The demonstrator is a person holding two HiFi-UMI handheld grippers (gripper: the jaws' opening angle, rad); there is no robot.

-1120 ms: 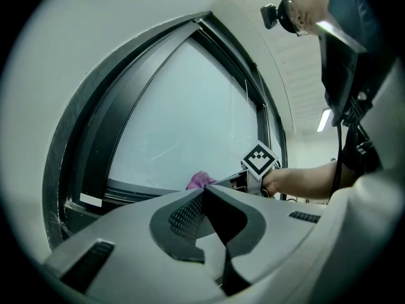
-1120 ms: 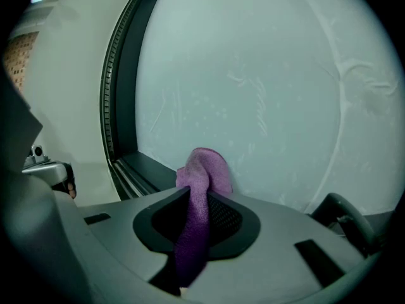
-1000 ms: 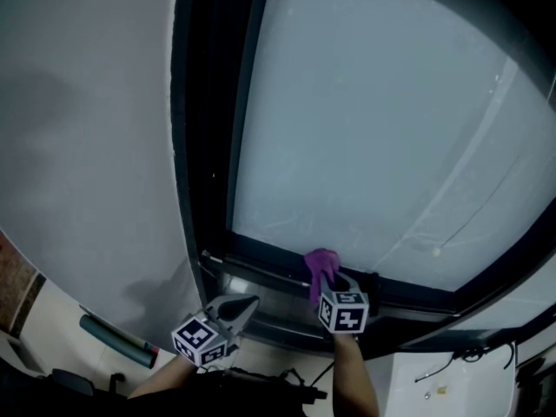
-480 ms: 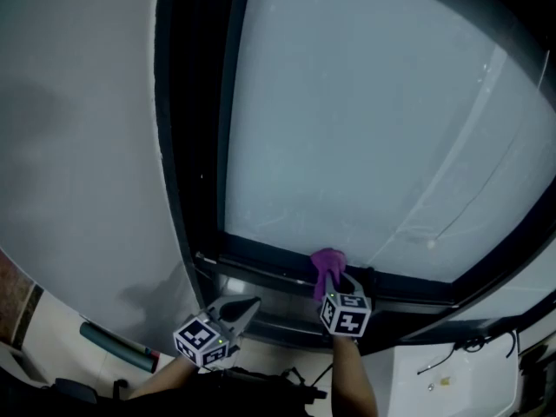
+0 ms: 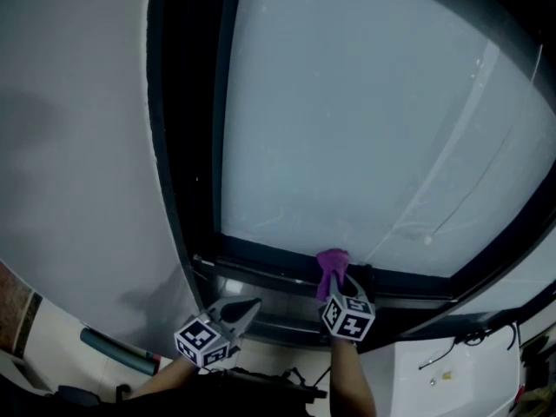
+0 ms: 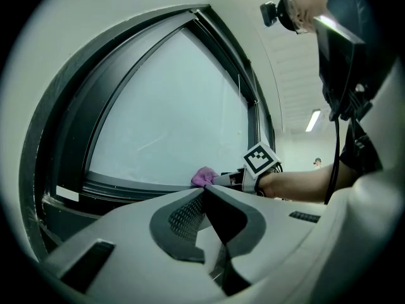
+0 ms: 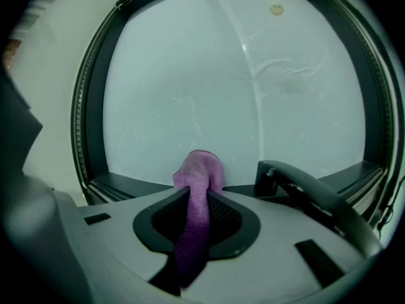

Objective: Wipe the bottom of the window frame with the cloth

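R gripper [image 7: 197, 194] pinches purple cloth [image 7: 200, 168] at bottom of window frame [image 5: 261, 257]; soft, light, limp, so grip near wad; L gripper [image 6: 204, 190] pressed together, empty

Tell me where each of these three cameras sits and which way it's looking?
Head view: on the person's head, looking steeply down at the window frame; both forearms, the left gripper and the right gripper show.
Left gripper view: on the left gripper, looking along its shut, empty jaws toward the frame's bottom; the right gripper and forearm show.
Right gripper view: on the right gripper, facing the glass; its jaws pinch the purple cloth.
Shared: all three show the cloth at the frame's bottom.
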